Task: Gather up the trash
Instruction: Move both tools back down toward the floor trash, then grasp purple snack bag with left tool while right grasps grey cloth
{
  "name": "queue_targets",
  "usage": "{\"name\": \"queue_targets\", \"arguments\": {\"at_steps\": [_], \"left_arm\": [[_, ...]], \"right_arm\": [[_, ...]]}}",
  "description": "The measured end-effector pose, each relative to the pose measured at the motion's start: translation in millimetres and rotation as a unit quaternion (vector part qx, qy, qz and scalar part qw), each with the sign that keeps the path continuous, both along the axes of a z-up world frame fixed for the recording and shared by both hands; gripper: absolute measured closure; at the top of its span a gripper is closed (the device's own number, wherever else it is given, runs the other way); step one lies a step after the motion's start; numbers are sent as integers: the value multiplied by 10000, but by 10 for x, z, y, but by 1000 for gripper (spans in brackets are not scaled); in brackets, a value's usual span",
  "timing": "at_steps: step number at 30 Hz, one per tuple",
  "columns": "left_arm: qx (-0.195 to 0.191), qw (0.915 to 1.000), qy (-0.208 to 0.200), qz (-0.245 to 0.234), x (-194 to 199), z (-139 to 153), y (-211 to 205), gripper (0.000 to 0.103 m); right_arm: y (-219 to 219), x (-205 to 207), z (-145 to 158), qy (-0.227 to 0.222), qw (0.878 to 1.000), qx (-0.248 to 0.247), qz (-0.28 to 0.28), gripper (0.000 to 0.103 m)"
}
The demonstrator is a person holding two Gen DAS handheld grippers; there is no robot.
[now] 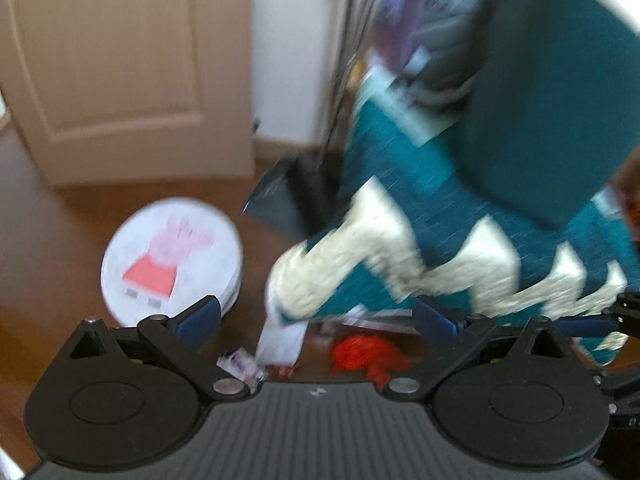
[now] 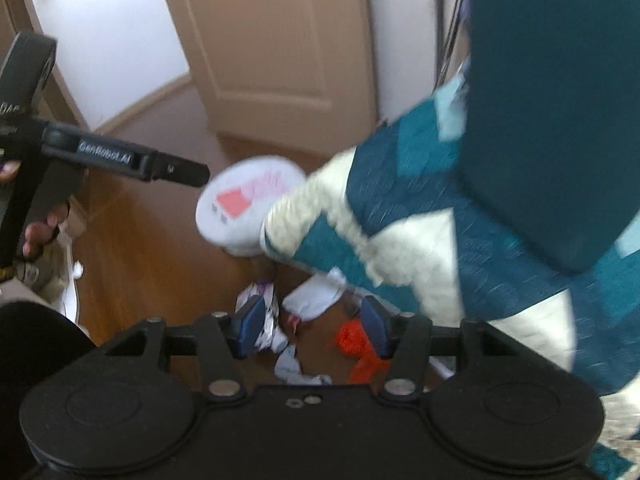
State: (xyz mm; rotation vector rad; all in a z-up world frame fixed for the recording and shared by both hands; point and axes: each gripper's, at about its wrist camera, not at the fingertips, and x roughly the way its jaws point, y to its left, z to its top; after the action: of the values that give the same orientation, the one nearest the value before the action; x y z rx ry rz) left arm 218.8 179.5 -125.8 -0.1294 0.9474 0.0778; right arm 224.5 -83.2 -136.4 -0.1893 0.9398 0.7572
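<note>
Your left tongs spread wide, nothing btwn, right tongs also apart & empty, crumpled white paper scraps & red mesh wad on brown wood floor just below teal-and-cream blanket edge, round white cartoon-pig tin to their left, bare floor beyond it.

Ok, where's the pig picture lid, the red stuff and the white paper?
pig lid point(image 1: 172, 260): left wrist view, middle of its top.
red stuff point(image 1: 368, 356): left wrist view, its middle.
white paper point(image 2: 316, 296): right wrist view, its middle.
</note>
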Motion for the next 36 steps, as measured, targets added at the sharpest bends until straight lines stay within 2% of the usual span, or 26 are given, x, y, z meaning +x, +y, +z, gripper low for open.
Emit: {"name": "queue_targets", "arguments": {"at_steps": [4,11,14,20,24,30,35,36], "left_arm": [[-74,9980,550,299,130,-595,277,0],[11,9883,1349,713,283,-1536,634,0],[79,9833,1618,830,331,-1927,757,0],[-68,9702,2130,1151,378,-2631,949,0],[-175,9633,2366,1257,383,-3007,984,1],[-359,9566,2578,1310,407,-3420,966,1],[-601,9506,2714,1384,393,-3633,958,8],[-629,9495,2746,1384,385,-3664,963,14]], "right_arm": [[228,96,-568,514,9984,-186,115,50],[590,138,-1450,1031,9899,-710,673,50],[726,121,-1791,1143,9836,-946,1021,50],[959,131,-2452,1288,9670,-1470,1632,50],[1093,124,-2873,1358,9559,-1753,1925,50],[1345,81,-3289,1183,9422,-1950,2455,50],[1513,60,-3553,1148,9329,-2066,2718,50],[1538,65,-3606,1152,9323,-2092,2717,50]]}}
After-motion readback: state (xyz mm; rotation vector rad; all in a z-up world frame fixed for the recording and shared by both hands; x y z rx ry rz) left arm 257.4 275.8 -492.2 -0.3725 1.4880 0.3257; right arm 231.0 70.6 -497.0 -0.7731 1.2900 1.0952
